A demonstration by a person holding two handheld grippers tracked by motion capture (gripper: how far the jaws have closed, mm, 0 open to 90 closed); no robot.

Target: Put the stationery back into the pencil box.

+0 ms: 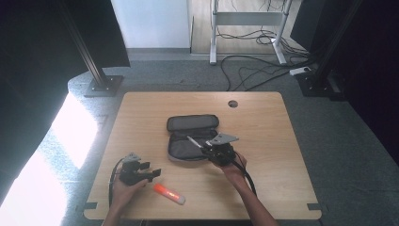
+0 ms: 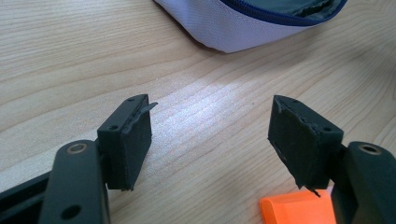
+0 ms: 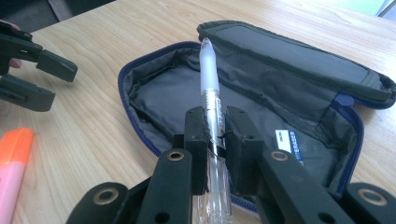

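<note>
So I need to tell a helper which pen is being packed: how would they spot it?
On the wooden table, find the open grey pencil case. Above it, the right claw grips a clear pen, unlike the orange highlighter lying loose.

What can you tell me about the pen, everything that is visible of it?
The pen is a slim one with a clear plastic barrel and a frosted, ribbed grip section that narrows to its tip. The right gripper is shut on its barrel, the black pads pressing from both sides. It points away from the gripper, tip forward, above the open pencil case. Its rear end runs down between the jaws.
</note>
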